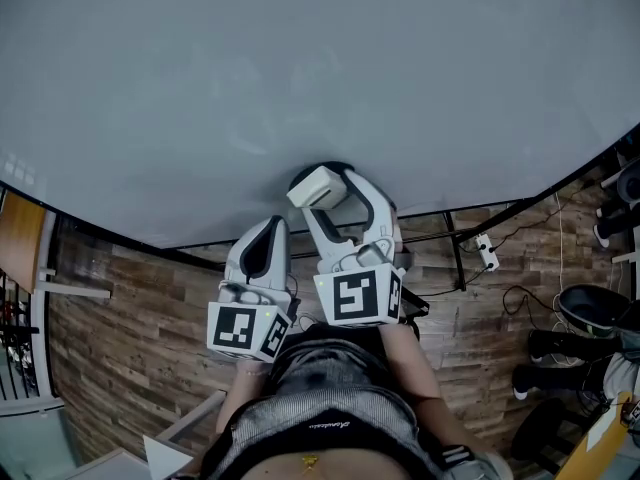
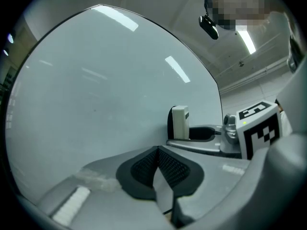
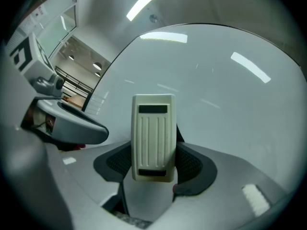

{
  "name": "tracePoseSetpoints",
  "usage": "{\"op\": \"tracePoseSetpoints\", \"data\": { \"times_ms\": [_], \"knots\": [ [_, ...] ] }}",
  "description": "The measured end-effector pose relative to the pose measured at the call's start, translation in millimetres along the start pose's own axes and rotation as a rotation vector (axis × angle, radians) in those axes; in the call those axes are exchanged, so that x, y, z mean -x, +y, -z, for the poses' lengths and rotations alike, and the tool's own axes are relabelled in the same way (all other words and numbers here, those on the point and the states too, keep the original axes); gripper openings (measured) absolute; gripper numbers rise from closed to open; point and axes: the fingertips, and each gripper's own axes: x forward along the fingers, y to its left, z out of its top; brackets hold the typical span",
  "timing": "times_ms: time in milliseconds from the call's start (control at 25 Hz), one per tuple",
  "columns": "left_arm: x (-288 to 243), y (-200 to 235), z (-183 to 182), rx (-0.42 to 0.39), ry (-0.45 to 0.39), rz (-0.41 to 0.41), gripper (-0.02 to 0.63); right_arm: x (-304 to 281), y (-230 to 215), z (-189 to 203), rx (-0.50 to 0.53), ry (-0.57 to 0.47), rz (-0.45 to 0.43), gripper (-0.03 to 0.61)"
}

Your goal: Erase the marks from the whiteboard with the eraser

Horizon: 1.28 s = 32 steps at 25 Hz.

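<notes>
The whiteboard fills the upper head view and looks plain grey-white, with only faint smudges near its lower middle. My right gripper is shut on a cream ribbed eraser, whose dark felt side sits against the board's lower edge. In the right gripper view the eraser stands upright between the dark pads, board behind it. My left gripper hangs just left of it, jaws shut on nothing. From the left gripper view the eraser shows edge-on against the board.
Below the board runs a black frame rail over a wood-plank floor. A power strip and cables lie on the right, with chair bases beyond. An orange panel stands at the far left.
</notes>
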Motion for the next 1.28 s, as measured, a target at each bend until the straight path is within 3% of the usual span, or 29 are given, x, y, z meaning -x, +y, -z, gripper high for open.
{"op": "tracePoseSetpoints", "data": {
  "times_ms": [520, 1280],
  "knots": [
    [-8, -7, -3, -0.021, -0.009, 0.046, 0.005, 19, -3, 2, -0.027, 0.034, 0.022, 0.261],
    [0, -7, -6, -0.078, -0.003, 0.022, 0.004, 22, 7, 0, -0.052, 0.041, -0.026, 0.261]
  ]
}}
